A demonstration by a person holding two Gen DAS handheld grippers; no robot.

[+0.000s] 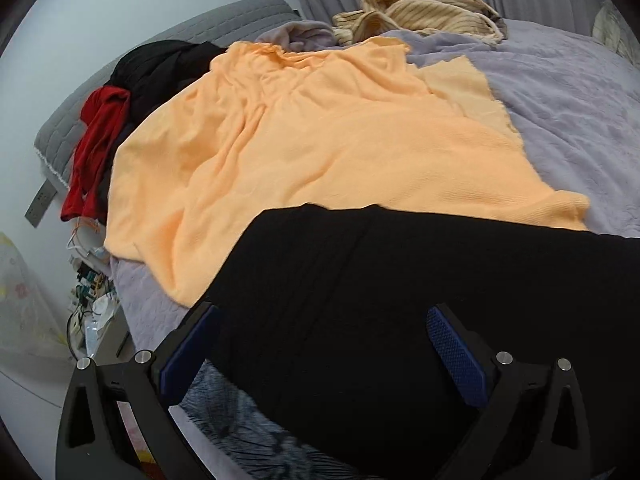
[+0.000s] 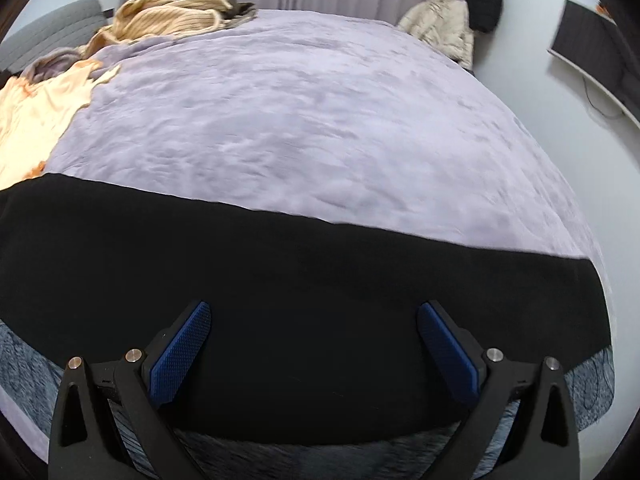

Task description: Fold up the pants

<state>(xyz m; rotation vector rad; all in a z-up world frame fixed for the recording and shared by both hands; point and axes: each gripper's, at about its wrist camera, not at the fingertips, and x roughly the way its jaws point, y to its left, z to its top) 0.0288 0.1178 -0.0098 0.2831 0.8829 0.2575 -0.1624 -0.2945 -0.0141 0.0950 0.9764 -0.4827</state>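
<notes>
Both grippers, your left gripper (image 1: 323, 322) and right gripper (image 2: 314, 318), hang wide open and empty over the black pants (image 2: 304, 280), which lie flat across the near edge of the bed (image 2: 320, 120), apparently ready for you to take the cloth.

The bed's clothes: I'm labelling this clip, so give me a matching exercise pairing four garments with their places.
Things:
1. black pants
2. orange garment
3. red garment
4. striped beige sweater

Places:
A. far end of the bed, by the curtain
B. left edge, beside a black pile
C. just beyond the pants
D. under both open grippers

Pairs: 1-D, 2-C, 3-B, 4-A
</notes>
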